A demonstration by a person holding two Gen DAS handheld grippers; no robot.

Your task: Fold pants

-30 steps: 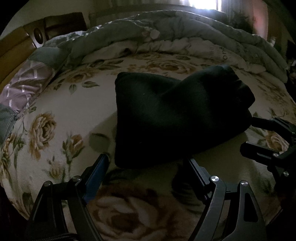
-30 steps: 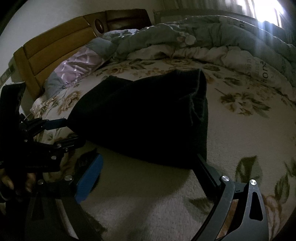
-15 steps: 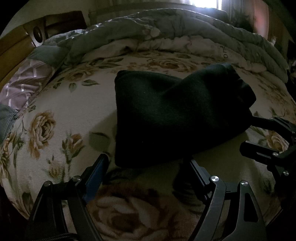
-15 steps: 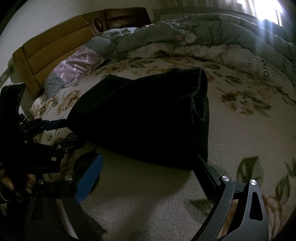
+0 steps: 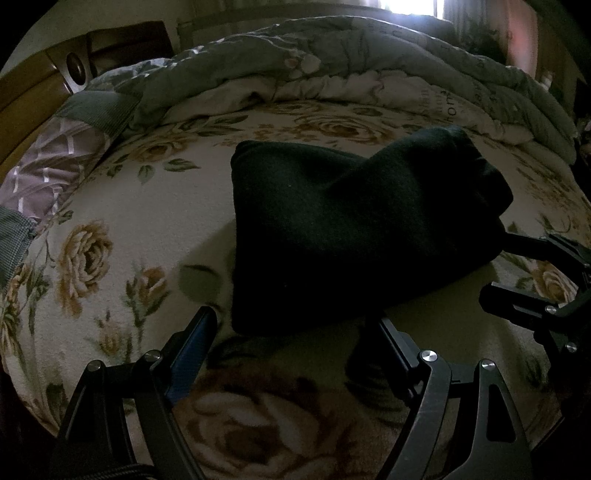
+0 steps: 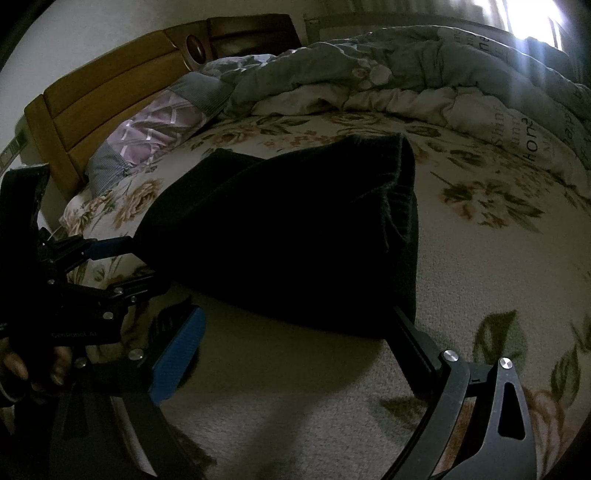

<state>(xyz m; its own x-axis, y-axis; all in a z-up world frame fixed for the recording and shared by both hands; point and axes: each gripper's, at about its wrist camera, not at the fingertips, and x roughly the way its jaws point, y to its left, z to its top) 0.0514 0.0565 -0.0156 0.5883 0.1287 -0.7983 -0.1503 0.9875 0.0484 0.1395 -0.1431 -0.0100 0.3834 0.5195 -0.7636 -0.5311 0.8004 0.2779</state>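
The dark pants [image 5: 351, 229] lie folded into a thick bundle on the floral bed cover [image 5: 122, 221]. My left gripper [image 5: 295, 325] is open, its fingers spread at the bundle's near edge, empty. In the right wrist view the pants [image 6: 288, 236] fill the middle. My right gripper [image 6: 295, 321] is open, with its blue-padded finger [image 6: 177, 354] on the cover and the other finger at the bundle's near right corner. Each gripper shows in the other's view, the right one [image 5: 535, 273] at the bundle's right end, the left one [image 6: 122, 266] at its left end.
A rumpled grey and white quilt [image 5: 332, 74] is heaped along the far side of the bed. A purple pillow [image 6: 155, 125] lies by the wooden headboard [image 6: 92, 96] at the left. A bright window [image 5: 410, 5] is behind the quilt.
Almost nothing has moved. The views have shifted very slightly; both grippers stay open at the bundle's near edge.
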